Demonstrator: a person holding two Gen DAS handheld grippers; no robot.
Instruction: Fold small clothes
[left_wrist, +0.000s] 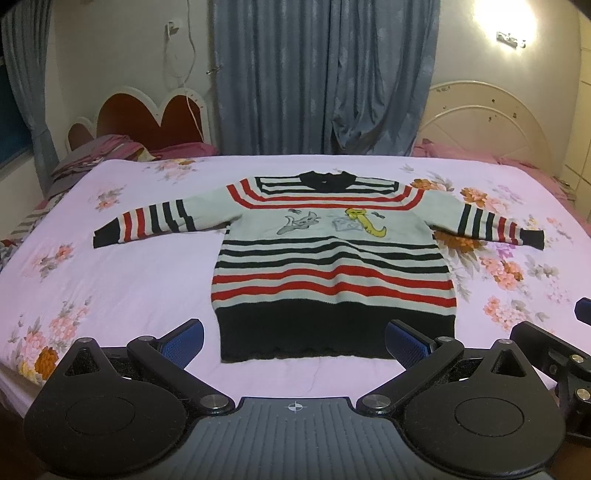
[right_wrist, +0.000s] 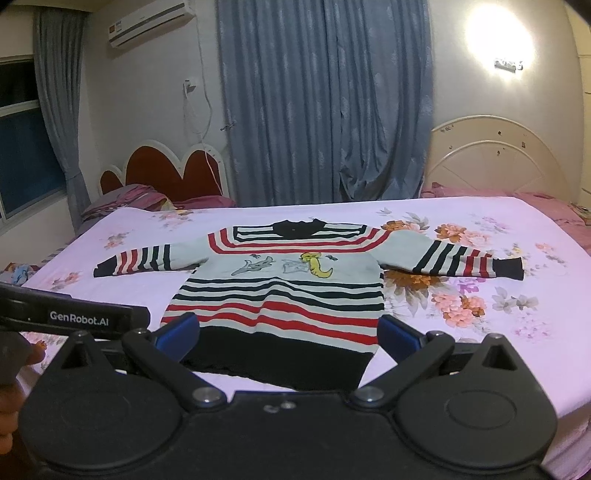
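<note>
Sweater (left_wrist: 332, 254) flat on bed (left_wrist: 122, 280), sleeves out. Left gripper (left_wrist: 293, 341) and right gripper (right_wrist: 288, 334) both wide open, empty. Knit looks soft, floppy, light. Pinch sleeve cuff first.

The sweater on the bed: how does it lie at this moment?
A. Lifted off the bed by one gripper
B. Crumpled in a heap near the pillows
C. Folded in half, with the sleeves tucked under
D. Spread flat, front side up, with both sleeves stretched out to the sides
D: the striped sweater lies flat on the floral bedsheet, cartoon print up, both sleeves stretched sideways, and neither open gripper touches it.
</note>
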